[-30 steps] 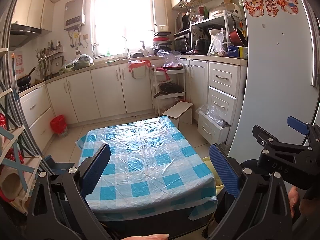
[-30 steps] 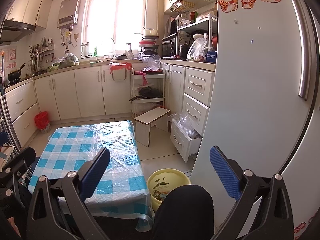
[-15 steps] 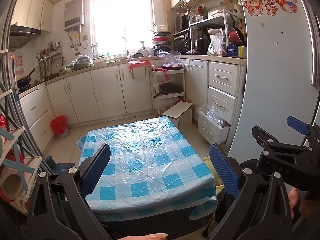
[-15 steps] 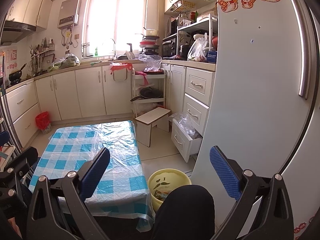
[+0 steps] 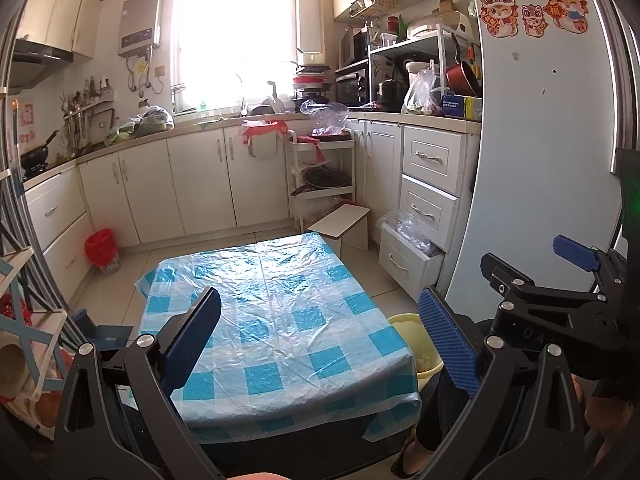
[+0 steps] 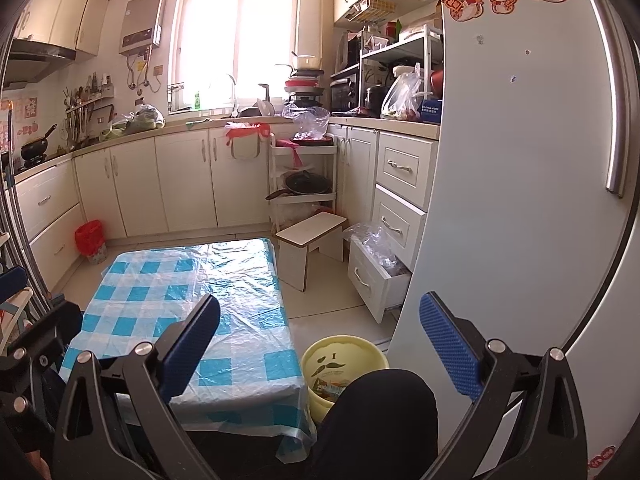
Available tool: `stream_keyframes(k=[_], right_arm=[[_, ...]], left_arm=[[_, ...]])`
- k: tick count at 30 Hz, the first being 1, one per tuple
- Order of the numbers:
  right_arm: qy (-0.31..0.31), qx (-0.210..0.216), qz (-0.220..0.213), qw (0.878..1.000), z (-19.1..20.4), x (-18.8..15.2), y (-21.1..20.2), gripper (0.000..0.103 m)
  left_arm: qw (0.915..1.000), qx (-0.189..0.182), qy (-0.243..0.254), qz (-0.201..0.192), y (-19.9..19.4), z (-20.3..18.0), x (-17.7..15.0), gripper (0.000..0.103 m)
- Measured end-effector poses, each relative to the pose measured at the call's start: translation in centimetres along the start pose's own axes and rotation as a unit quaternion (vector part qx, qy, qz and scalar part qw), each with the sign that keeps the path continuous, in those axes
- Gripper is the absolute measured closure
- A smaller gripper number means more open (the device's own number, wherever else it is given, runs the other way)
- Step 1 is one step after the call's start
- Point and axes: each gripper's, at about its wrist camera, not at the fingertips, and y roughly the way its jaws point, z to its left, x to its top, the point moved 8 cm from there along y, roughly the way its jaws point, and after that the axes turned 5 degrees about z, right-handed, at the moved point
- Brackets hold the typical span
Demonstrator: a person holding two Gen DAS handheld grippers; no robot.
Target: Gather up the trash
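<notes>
Nothing has moved. I hold both grippers, left [image 5: 320, 344] and right [image 6: 320, 344], spread and empty above the table [image 5: 280, 320]. No trash on it; scraps sit in the bucket [image 6: 344, 364] off its right edge.

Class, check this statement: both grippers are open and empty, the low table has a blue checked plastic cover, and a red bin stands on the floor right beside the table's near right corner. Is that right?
One detail is wrong. The bin by the table corner is yellow, as the right wrist view shows; a red-bagged bin stands far off by the cabinets. Left gripper and right gripper are open and empty.
</notes>
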Motion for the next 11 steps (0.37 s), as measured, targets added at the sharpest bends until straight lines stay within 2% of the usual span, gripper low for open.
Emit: stream_keyframes(k=[3,6,11], right_arm=[[-0.002,0.002,0.005,1.0,0.4,-0.1,0.4,0.007],[-0.004,0.008,0.012,1.0,1.0,0.0,1.1,0.007],[-0.012,0.017,0.022,1.0,2.3,0.1,2.6,0.007]], left_arm=[[0.9998,0.018,0.011,-0.004,0.6,0.4,0.1,0.008],[0.9998,0.017,0.004,0.011,1.8,1.3,0.3,0.008],[0.9979,0.033,-0.033,0.044,4.7,4.5,-0.4,0.008]])
